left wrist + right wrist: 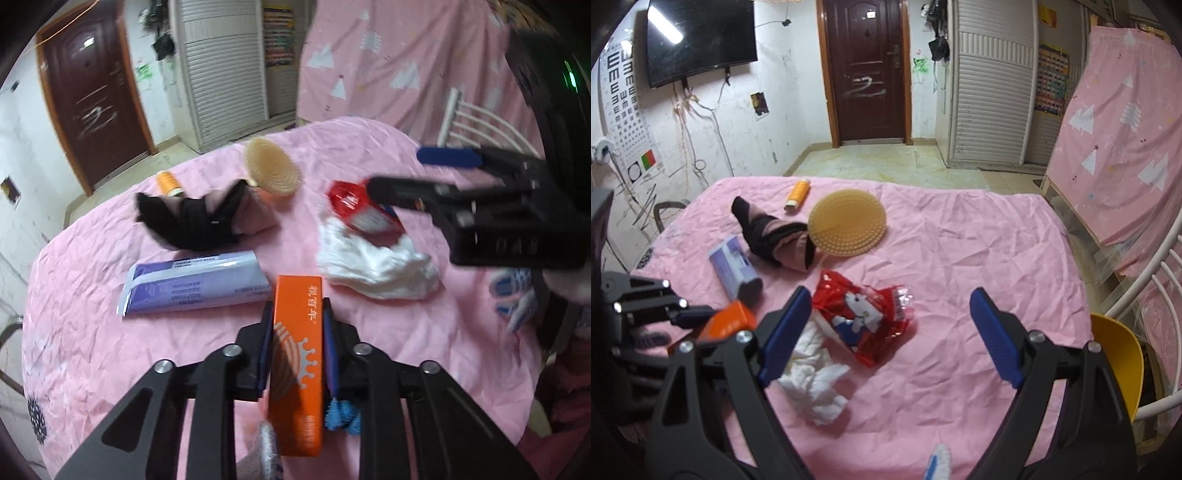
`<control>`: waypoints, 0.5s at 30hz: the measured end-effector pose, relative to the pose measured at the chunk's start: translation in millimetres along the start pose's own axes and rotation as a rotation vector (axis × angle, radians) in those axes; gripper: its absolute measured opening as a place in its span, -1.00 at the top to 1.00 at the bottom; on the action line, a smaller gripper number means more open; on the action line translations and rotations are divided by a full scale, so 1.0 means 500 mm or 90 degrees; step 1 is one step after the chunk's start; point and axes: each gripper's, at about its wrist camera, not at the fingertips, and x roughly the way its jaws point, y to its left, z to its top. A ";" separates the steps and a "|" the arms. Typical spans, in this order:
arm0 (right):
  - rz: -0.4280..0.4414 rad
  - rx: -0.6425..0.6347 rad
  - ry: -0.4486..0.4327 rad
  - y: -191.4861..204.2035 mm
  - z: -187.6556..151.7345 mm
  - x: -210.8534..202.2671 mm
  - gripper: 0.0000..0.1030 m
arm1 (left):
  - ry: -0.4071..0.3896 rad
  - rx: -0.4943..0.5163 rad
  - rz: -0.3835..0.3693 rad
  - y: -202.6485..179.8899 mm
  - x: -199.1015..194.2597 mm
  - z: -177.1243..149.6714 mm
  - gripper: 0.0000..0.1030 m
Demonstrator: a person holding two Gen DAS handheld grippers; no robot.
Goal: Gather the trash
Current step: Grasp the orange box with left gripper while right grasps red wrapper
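A pink sheet covers the table; a brown door stands top centre. The left gripper is clamped on the orange box, low centre. The right gripper gapes above the red wrapper and white tissue.

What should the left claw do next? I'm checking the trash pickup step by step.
Probably lift straight up. The left claw is already shut on the orange box, with a pad pressed on each long side, and the box still sits low over the pink sheet beside the purple pack. The right claw hangs open over the red wrapper, clear of the box.
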 end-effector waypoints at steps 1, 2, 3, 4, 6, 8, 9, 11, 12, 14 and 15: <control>0.002 -0.004 0.002 0.004 0.001 0.003 -0.63 | -0.006 -0.010 -0.001 0.008 -0.007 -0.001 0.74; 0.004 -0.006 0.005 0.006 0.000 0.006 -0.63 | -0.011 -0.017 -0.002 0.015 -0.012 -0.001 0.74; 0.008 -0.009 0.010 0.009 0.001 0.010 -0.63 | -0.019 -0.027 -0.005 0.023 -0.020 -0.002 0.74; 0.009 -0.010 0.012 0.011 0.001 0.012 -0.63 | -0.027 -0.035 -0.008 0.030 -0.028 -0.003 0.74; 0.013 -0.012 0.016 0.015 0.002 0.018 -0.53 | -0.045 -0.051 -0.019 0.045 -0.046 -0.003 0.74; 0.017 -0.016 0.023 0.022 0.002 0.024 -0.36 | -0.062 -0.063 -0.025 0.056 -0.062 -0.002 0.74; 0.017 -0.020 0.029 0.025 0.002 0.029 -0.28 | -0.069 -0.066 -0.026 0.061 -0.070 -0.002 0.74; 0.020 -0.025 0.044 0.030 0.001 0.039 -0.11 | -0.077 -0.073 -0.028 0.068 -0.081 -0.002 0.74; 0.017 -0.025 0.049 0.030 0.001 0.043 -0.01 | -0.081 -0.076 -0.028 0.072 -0.085 -0.002 0.74; 0.017 -0.020 0.058 0.028 0.000 0.050 0.15 | -0.086 -0.080 -0.028 0.076 -0.090 -0.001 0.74; 0.020 -0.014 0.059 0.025 0.000 0.051 0.24 | -0.089 -0.082 -0.028 0.078 -0.092 0.000 0.74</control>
